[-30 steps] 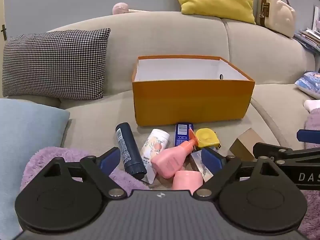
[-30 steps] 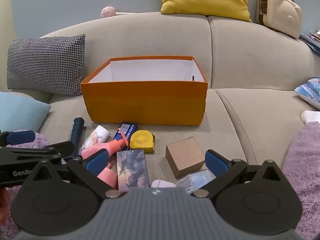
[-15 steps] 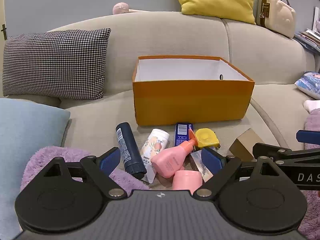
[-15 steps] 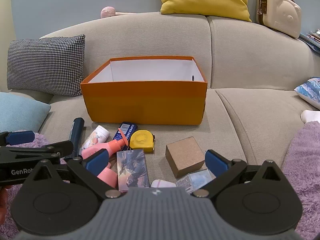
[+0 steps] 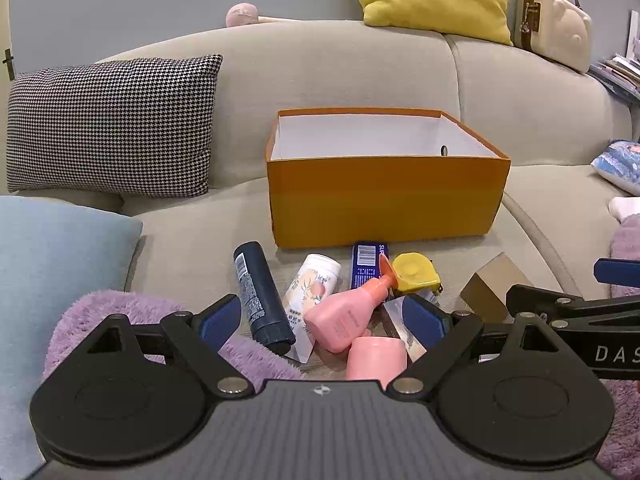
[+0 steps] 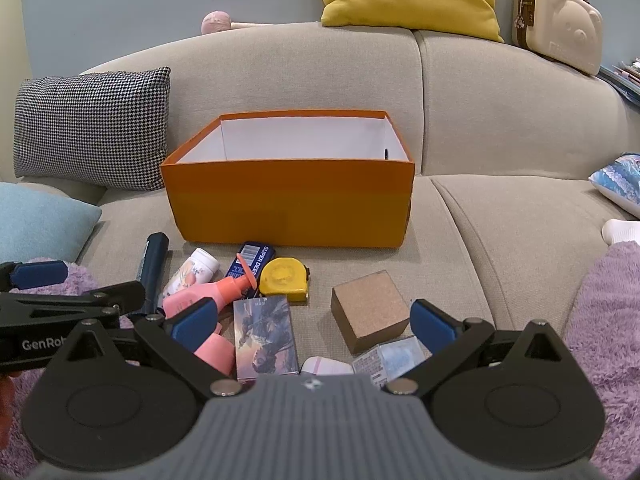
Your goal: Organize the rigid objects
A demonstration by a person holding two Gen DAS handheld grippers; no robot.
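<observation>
On the sofa, both grippers, left (image 5: 320, 316) and right (image 6: 314, 316), hang spread and empty near the clutter (image 6: 276, 292); the far orange box (image 6: 288, 204) looks unfilled, sorting not begun.

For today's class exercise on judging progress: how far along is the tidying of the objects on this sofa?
Done: nothing visible yet; the orange box shows only bare white walls inside. In hand: nothing; the left gripper and right gripper are both open. Left: everything, including the dark tube, pink bottle, yellow tape measure and brown cube lying on the seat.
</observation>
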